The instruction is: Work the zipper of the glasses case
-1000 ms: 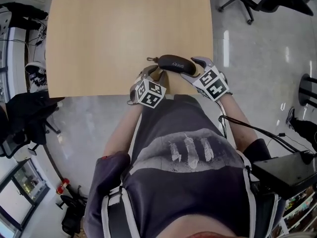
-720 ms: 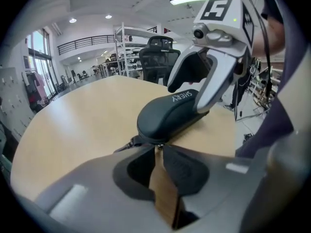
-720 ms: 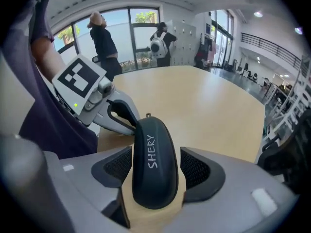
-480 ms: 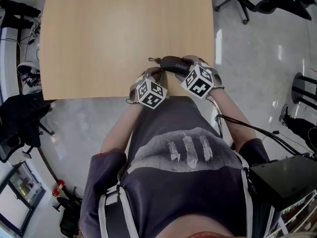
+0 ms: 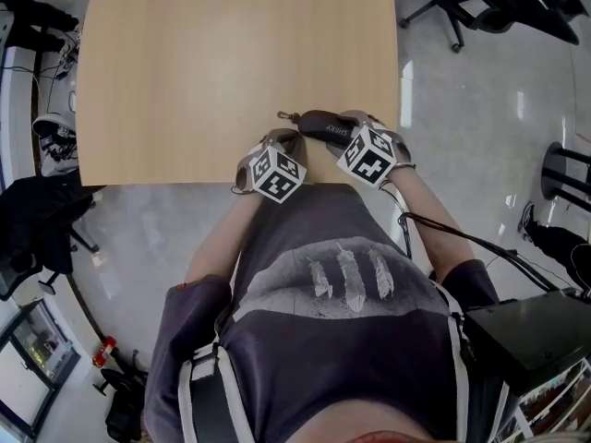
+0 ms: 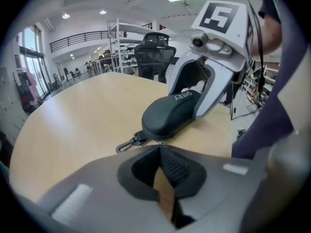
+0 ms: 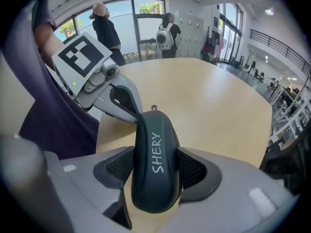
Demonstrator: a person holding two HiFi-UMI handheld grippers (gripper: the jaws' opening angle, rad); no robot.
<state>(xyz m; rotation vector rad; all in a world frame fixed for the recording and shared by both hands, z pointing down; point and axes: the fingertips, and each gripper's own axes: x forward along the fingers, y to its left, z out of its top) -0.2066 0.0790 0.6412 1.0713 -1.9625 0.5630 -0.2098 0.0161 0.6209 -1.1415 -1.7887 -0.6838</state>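
A dark oval glasses case with white lettering lies near the front edge of the wooden table, with a metal clasp at its left end. My right gripper straddles the case. Its jaws have just been closing, and both meshed pads now press the case's sides. My left gripper is shut, its tips touching the case's near edge by the clasp. I cannot make out any zipper pull between them.
The table's front edge runs just under both grippers, against the person's body. Office chairs stand on the floor at the back right. A black box with a cable sits at the lower right. Two people stand by distant windows.
The right gripper has moved left and down over the case's right end and narrowed onto it. The left gripper's jaws have shut beside the case's clasp end. The case has not moved.
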